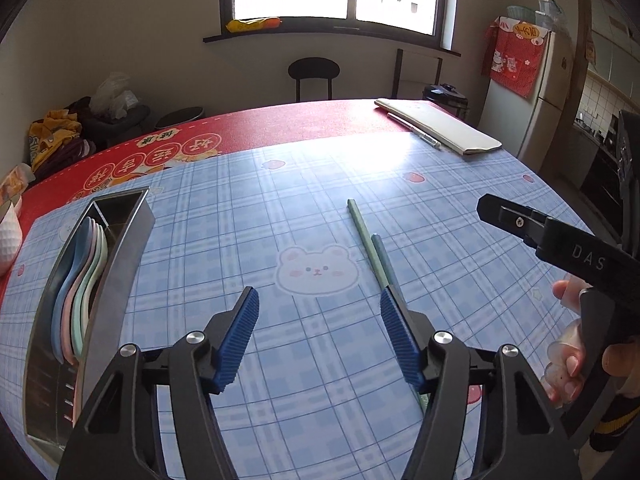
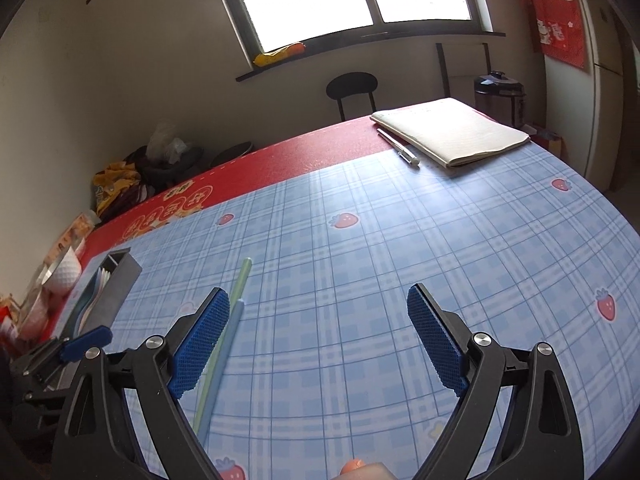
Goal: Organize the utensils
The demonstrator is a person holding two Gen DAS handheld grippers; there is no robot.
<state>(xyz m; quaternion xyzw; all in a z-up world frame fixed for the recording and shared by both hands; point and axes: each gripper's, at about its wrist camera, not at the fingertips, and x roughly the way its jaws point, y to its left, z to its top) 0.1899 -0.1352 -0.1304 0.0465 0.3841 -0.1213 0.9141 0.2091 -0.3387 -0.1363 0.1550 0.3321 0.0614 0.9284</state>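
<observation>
At about nine o'clock on the blue checked tablecloth (image 1: 248, 208) we had the metal utensil box (image 1: 120, 248), with the pastel spoons (image 1: 82, 280) already stacked on edge in it, so we judged that only the two chopsticks were left to put away. Our left gripper (image 1: 316, 312) hung over the cloth with its jaws partly spread and nothing between them; its right pad (image 1: 396, 336) sat just over the near part of the chopsticks. The green chopstick (image 1: 366, 240) and the blue chopstick (image 1: 382, 256) lay side by side, touching, running from six o'clock toward twelve in the middle of the table. To do this step well we thought we should bring one gripper squarely across both sticks near their middle, pads level with the cloth, and pinch them together so neither rolled off, then carry them toward nine o'clock to the box. Our right gripper (image 2: 320, 332) stood spread wide and empty, its left pad (image 2: 204, 344) beside the sticks, which lay outside the jaws. Toward two o'clock, well apart, lay the notebook (image 2: 452, 132) and a pen (image 2: 398, 146). The near ends of both chopsticks were hidden behind the gripper bodies in both views, we could not see how many compartments the box held or whether its far one was empty, and the fisheye bent the table edges.
</observation>
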